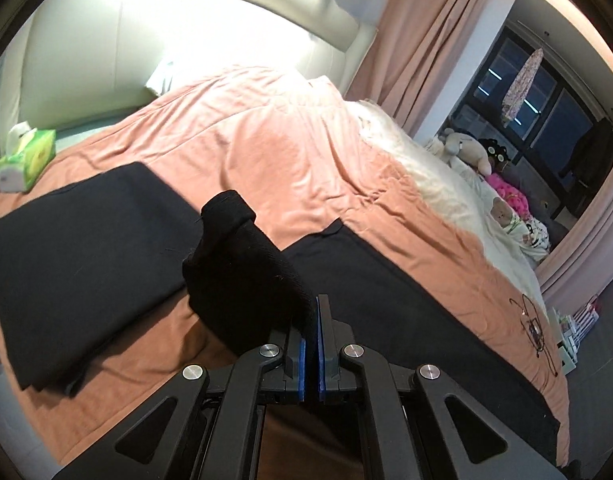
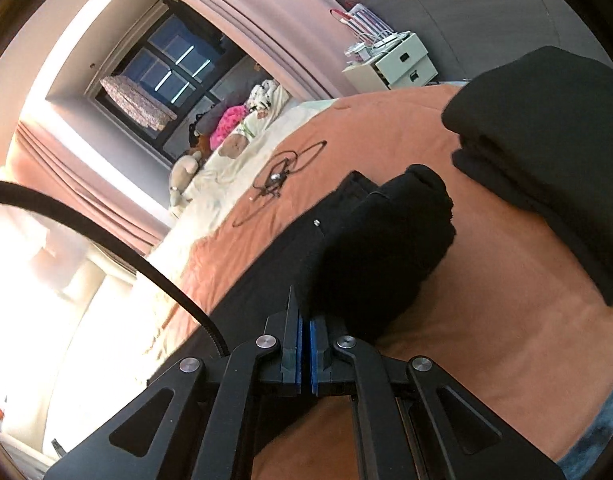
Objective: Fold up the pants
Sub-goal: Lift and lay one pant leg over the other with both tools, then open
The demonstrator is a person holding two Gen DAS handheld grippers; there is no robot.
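Note:
Black pants [image 1: 406, 320] lie across the peach bedspread [image 1: 286, 152]. One end is bunched up and raised off the bed [image 1: 242, 272]. My left gripper [image 1: 317, 304] is shut on that raised cloth, which hangs to the left of its blue pads. In the right wrist view the same pants [image 2: 386, 248] rise in a thick bunch with a small metal button showing. My right gripper [image 2: 304, 312] is shut on this cloth; the bunch covers its right fingertip.
A folded stack of black garments [image 1: 78, 256] [image 2: 546, 152] sits on the bed beside the pants. A green tissue box [image 1: 24, 156] stands near the headboard. A black cable [image 2: 282, 176] lies on the cover, plush toys [image 1: 470, 152] by the window, a white nightstand [image 2: 394, 60] beyond the bed.

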